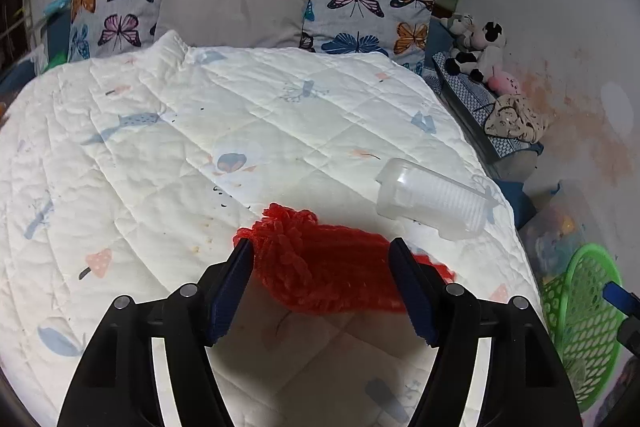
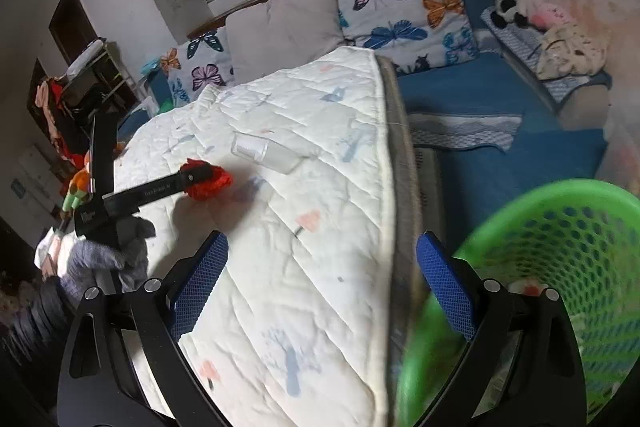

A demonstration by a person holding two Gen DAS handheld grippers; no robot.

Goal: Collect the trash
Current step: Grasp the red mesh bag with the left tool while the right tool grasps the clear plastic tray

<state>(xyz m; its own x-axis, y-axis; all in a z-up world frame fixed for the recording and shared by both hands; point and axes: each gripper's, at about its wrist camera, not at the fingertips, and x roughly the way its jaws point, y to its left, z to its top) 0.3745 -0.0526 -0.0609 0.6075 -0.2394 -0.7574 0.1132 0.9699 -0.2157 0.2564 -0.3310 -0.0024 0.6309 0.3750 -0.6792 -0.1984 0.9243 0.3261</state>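
While trash lies on the bed:
Left gripper (image 1: 322,281): agape around red netting (image 1: 316,267).
Right gripper (image 2: 322,287): empty, open.
Next: clamp, carry to basket (image 2: 560,267).

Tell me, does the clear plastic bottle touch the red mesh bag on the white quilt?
Apart. The left wrist view shows a strip of white quilt between the clear plastic bottle and the red mesh bag.

Butterfly pillows (image 1: 352,15), white quilt (image 1: 200,131), plush cow (image 1: 480,47)
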